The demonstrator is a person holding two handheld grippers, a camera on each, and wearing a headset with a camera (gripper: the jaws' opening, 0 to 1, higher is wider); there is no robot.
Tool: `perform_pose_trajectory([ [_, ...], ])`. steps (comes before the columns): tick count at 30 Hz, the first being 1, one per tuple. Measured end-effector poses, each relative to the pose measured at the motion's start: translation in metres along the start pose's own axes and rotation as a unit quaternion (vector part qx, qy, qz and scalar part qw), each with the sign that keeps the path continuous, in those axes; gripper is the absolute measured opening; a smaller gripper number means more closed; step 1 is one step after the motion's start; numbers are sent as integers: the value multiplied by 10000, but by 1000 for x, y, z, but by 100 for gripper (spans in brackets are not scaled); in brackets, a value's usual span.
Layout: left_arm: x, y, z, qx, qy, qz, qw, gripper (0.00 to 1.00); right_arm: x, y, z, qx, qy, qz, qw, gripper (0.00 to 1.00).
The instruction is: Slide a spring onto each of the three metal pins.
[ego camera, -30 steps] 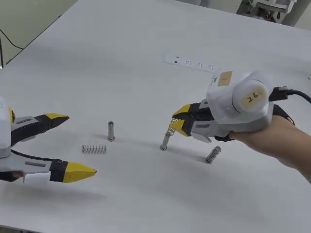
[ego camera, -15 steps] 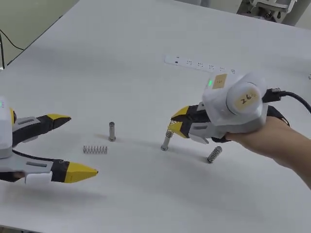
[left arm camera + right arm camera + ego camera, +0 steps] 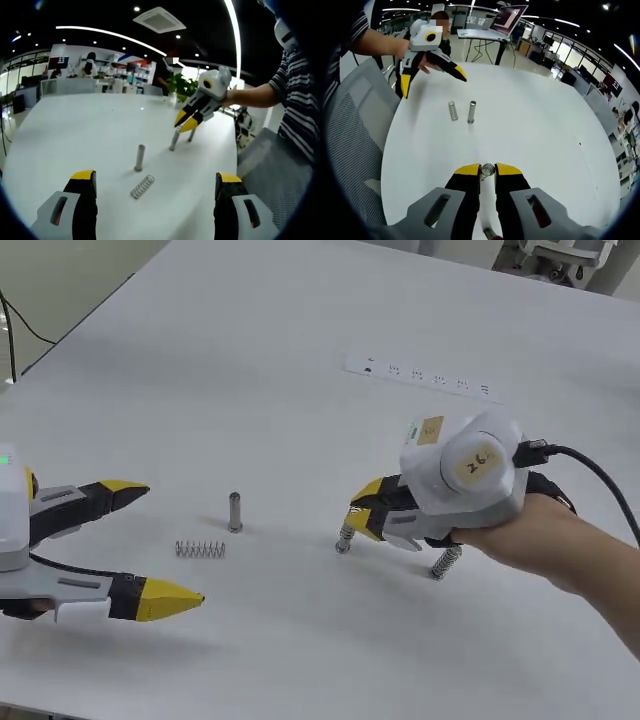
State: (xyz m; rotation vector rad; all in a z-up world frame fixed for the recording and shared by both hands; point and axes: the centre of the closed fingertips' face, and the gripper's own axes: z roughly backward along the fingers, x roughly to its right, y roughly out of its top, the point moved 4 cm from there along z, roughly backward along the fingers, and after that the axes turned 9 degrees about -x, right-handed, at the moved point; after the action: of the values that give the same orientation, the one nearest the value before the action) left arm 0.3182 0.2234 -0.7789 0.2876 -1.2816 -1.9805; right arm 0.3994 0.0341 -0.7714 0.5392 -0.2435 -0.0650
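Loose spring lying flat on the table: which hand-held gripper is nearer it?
Left. The left hand-held gripper, jaws open, sits beside the loose spring; the right hand-held gripper is across at the middle pin.

right hand-held gripper (image 3: 359, 513) lower than a second ago, spring (image 3: 347, 532) slid further down middle pin (image 3: 342, 545)

Right hand-held gripper (image 3: 356, 512) pinching spring (image 3: 348, 531) on middle pin (image 3: 342, 546), left hand-held gripper (image 3: 172, 543) spread wide, loose spring (image 3: 200, 550) beside bare pin (image 3: 235, 512)

White table (image 3: 250, 340) holds loose spring (image 3: 200, 550), bare pin (image 3: 235, 512) and power strip (image 3: 425, 377).
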Motion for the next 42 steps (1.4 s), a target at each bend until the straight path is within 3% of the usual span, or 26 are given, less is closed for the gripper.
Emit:
perform_pose_trajectory([
  [18, 0, 0, 0, -2, 13, 12, 10000, 95, -6, -11, -16, -227, 119, -21, 9997, 8],
  [30, 2, 1, 1, 22, -39, 20, 10000, 96, -5, -7, -17, -172, 99, -131, 9997, 15],
  [42, 0, 3, 1, 17, -28, 11, 10000, 96, -3, -2, -2, 71, 4, -257, 9996, 14],
])
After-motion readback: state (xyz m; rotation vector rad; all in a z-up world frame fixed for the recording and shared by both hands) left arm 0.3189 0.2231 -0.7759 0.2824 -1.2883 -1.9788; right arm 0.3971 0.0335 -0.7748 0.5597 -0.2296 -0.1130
